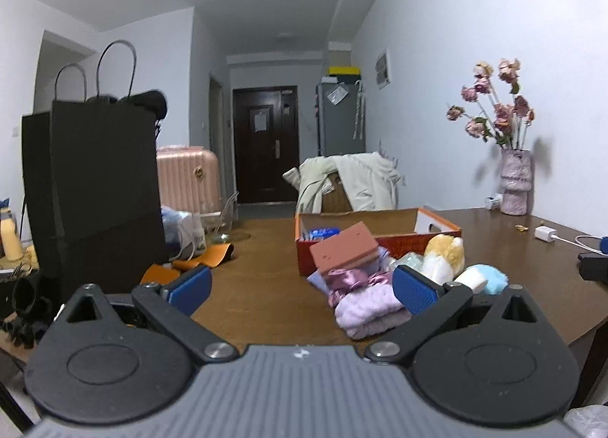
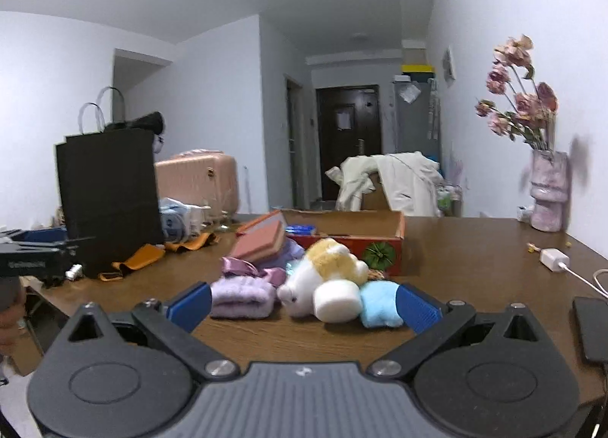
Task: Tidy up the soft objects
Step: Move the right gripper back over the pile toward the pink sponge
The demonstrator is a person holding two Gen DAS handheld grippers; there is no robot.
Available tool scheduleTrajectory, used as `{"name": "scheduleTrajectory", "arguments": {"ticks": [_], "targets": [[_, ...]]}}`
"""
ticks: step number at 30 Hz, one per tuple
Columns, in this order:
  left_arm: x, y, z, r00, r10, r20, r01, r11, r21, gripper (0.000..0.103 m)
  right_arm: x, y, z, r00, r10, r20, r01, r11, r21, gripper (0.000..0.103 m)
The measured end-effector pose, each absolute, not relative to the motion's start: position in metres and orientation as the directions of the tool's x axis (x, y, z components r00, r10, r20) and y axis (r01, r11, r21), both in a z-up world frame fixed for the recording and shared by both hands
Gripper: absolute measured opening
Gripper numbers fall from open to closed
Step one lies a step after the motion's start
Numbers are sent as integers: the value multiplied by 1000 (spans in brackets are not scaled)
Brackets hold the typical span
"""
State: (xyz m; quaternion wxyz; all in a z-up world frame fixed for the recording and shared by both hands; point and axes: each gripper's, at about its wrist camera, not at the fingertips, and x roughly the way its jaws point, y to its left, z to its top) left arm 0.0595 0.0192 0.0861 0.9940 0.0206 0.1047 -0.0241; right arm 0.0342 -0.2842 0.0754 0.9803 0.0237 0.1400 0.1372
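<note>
Lilac folded cloth, white-and-yellow plush (sky-blue puff beside), orange box.

Each claw, left claw and right claw, has a ribbed grey body, black linkage arms on silver pivot screws, and ridged blue finger pads.

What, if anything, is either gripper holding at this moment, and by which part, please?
Nothing is held: the left gripper and right gripper are both open and short of the soft pile on the table.
</note>
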Motion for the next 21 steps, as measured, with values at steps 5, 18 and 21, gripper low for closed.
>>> {"name": "scheduleTrajectory", "arguments": {"ticks": [5,18,21], "targets": [[73,28,80,969,-32,-246,30,999,-12,103,36,-283,72,962,181,-202,-173,983,56,103],[172,23,68,931,-107,-350,80,993,-89,103,121,-255,69,897,334,-292,-309,942,127,103],[213,28,65,918,-144,-371,97,985,-143,103,161,-244,74,888,350,-300,-312,935,166,101]]}}
